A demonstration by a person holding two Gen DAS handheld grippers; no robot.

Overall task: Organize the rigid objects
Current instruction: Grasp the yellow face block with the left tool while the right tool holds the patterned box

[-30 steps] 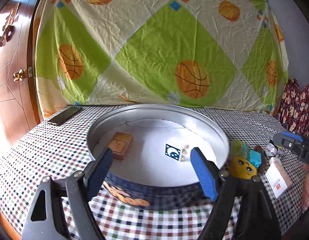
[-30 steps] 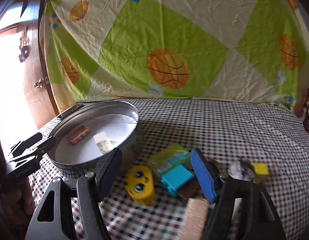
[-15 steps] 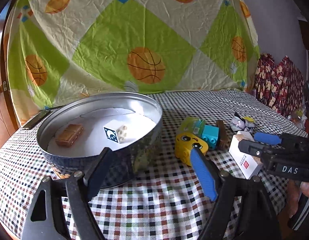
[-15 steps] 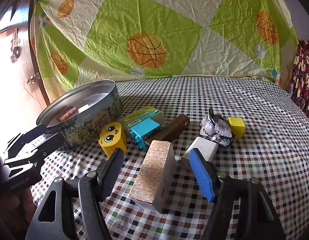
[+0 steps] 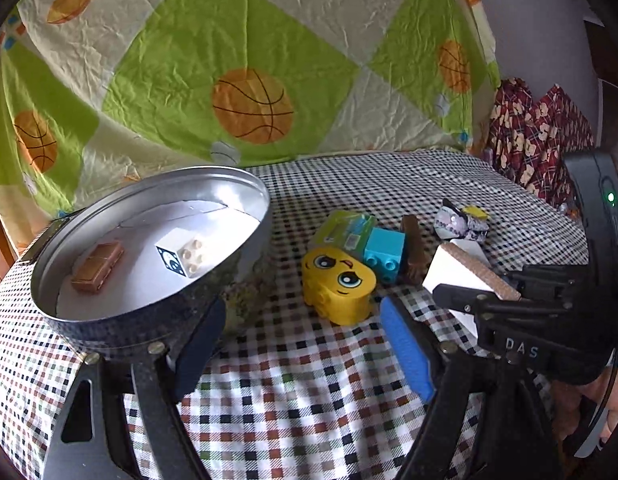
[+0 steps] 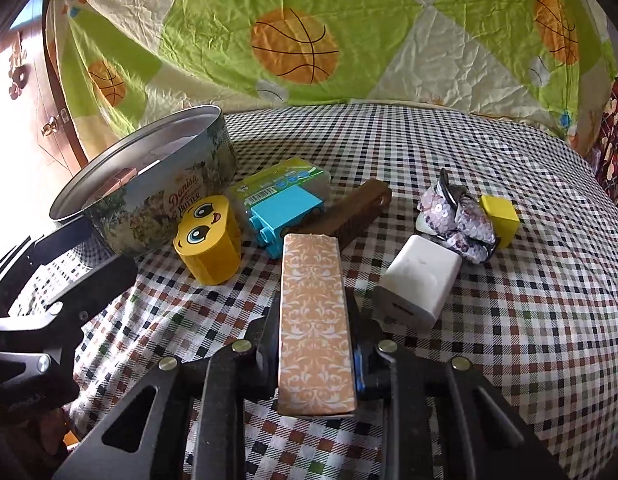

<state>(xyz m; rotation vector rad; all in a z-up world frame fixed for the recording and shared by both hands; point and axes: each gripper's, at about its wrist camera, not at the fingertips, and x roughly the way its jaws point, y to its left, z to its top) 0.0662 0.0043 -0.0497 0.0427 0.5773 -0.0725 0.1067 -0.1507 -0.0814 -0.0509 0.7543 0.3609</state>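
Now the right gripper (image 6: 315,344) has just been closed on the patterned box (image 6: 315,320), clamped on the checked cloth (image 6: 509,320); the left gripper (image 5: 301,344), jaws apart, is held empty beside the tin (image 5: 109,328), where the box presumably belongs.

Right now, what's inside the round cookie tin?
In the cookie tin, on a white liner: a brown chocolate-like bar and a white studded block with a dark printed face. The near wall hides the floor strip behind it.
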